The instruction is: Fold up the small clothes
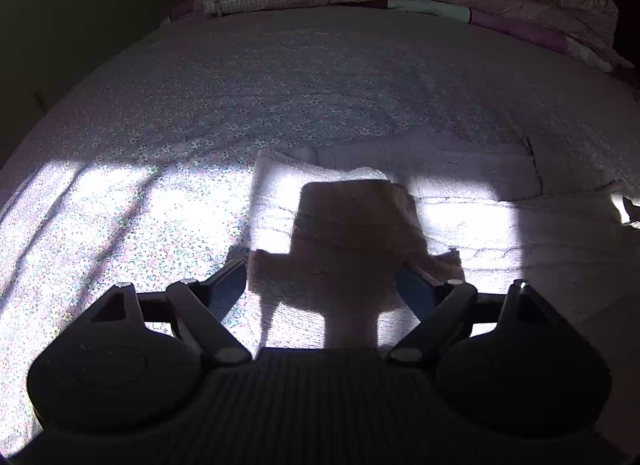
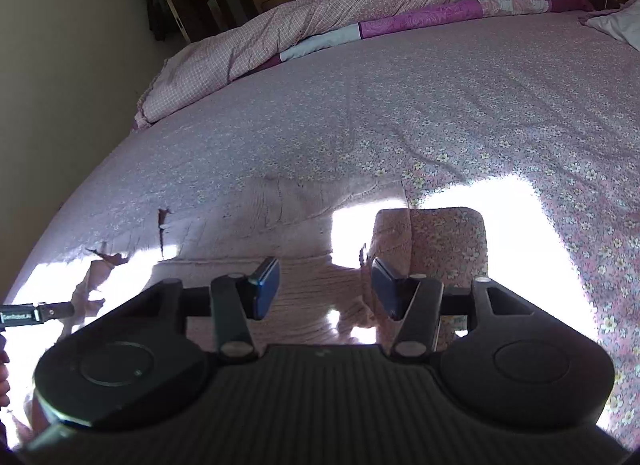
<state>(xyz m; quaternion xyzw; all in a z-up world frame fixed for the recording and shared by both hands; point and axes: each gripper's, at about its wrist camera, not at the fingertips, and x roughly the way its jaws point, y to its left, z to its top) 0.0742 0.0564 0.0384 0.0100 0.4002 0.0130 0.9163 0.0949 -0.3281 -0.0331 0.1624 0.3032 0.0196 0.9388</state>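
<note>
the left tool (image 1: pixel 320 285) stands wide open over the near edge of a pale knitted garment (image 1: pixel 460 201) spread flat on the bed (image 1: pixel 280 85). its fingers (image 1: pixel 228 285) grip nothing, and whether they touch the cloth cannot be told. the right tool (image 2: pixel 324 289) is open too — less widely — above the garment's (image 2: pixel 260 205) right edge, holding nothing. the knit lies across the near part of the floral sheet, half in sun, half in shade. a rumpled quilt (image 2: pixel 280 33) is heaped along the bed's far side — well apart.
</note>
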